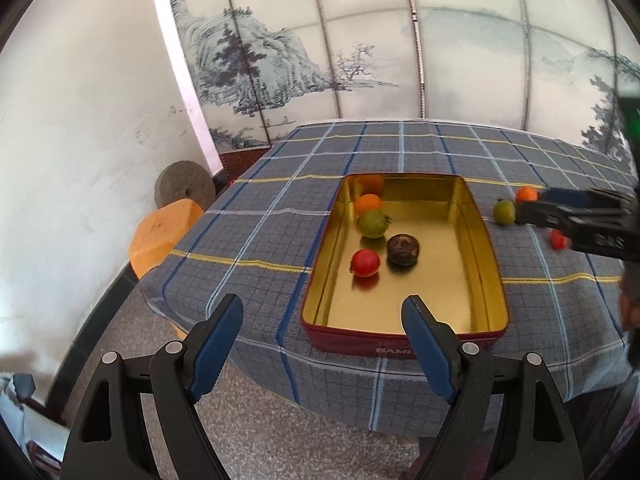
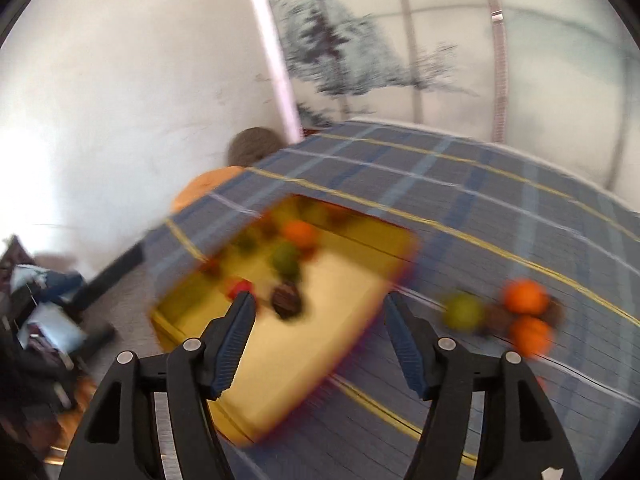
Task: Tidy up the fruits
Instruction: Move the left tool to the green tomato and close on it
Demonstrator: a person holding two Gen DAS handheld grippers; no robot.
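A gold-lined red tin [image 1: 490,264] sits on the checked tablecloth and holds an orange fruit [image 1: 368,203], a green fruit [image 1: 373,223], a red fruit [image 1: 365,263] and a dark brown fruit [image 1: 403,249]. My left gripper [image 1: 322,312] is open and empty, hovering before the tin's near edge. My right gripper [image 2: 318,306] is open and empty above the tin's right side [image 2: 320,360]; it also shows in the left wrist view [image 1: 524,212], beside a loose green fruit [image 1: 504,211]. The right wrist view is blurred; loose green [image 2: 464,312] and orange fruits [image 2: 525,296] lie to the right.
More loose fruits lie right of the tin: an orange one [image 1: 526,194] and a red one [image 1: 558,239]. An orange stool [image 1: 164,236] and a round stone [image 1: 186,190] stand by the white wall left of the table. A painted screen stands behind.
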